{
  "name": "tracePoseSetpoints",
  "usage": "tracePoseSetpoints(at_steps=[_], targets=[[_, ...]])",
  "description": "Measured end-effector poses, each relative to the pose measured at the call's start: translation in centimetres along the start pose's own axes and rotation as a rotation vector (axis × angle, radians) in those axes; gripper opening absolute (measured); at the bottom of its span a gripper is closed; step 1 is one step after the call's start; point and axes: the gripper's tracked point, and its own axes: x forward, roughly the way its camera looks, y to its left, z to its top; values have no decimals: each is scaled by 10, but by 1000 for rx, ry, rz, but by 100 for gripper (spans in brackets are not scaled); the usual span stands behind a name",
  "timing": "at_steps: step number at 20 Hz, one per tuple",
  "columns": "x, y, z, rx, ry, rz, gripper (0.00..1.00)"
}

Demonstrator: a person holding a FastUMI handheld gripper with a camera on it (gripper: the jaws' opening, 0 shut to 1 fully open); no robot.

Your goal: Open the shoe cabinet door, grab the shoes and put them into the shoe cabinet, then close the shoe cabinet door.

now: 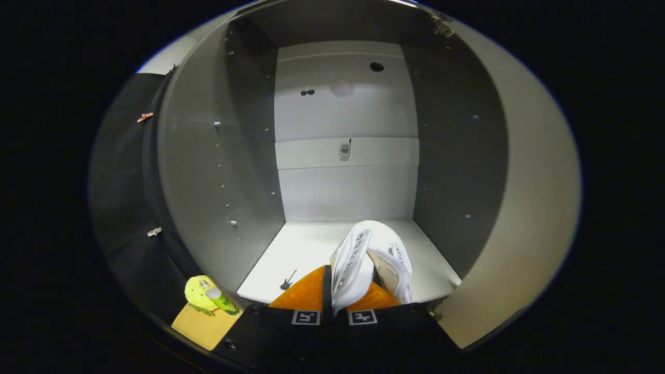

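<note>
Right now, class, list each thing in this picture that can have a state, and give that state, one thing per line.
Shoe cabinet: door open, inside showing.
White shoe: held over the cabinet floor, toe pointing inward.
Tool: fingers shut on the white shoe.
Cabinet door: swung open beside the white shoe.
Yellow-green bottle: lying tilted outside the cabinet.

White cabinet floor carries white shoe, held between gripper fingers pressing its sides. Small guitar-shaped sticker lies near front edge, left of shoe.
</note>
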Motion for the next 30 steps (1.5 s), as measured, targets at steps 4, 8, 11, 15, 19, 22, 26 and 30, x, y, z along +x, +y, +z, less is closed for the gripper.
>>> tracePoseSetpoints(at_steps=[4, 8, 11, 15, 19, 22, 26, 30], targets=[[60, -1, -4, -23, 59, -6, 5], [102, 4, -9, -77, 96, 11, 5], [122, 8, -16, -126, 127, 13, 5], [137, 10, -23, -152, 163, -13, 5], [138, 12, -26, -167, 171, -34, 5], [137, 10, -26, -142, 185, -48, 6], [122, 10, -28, -126, 221, -31, 12], [96, 10, -14, -78, 208, -7, 27]])
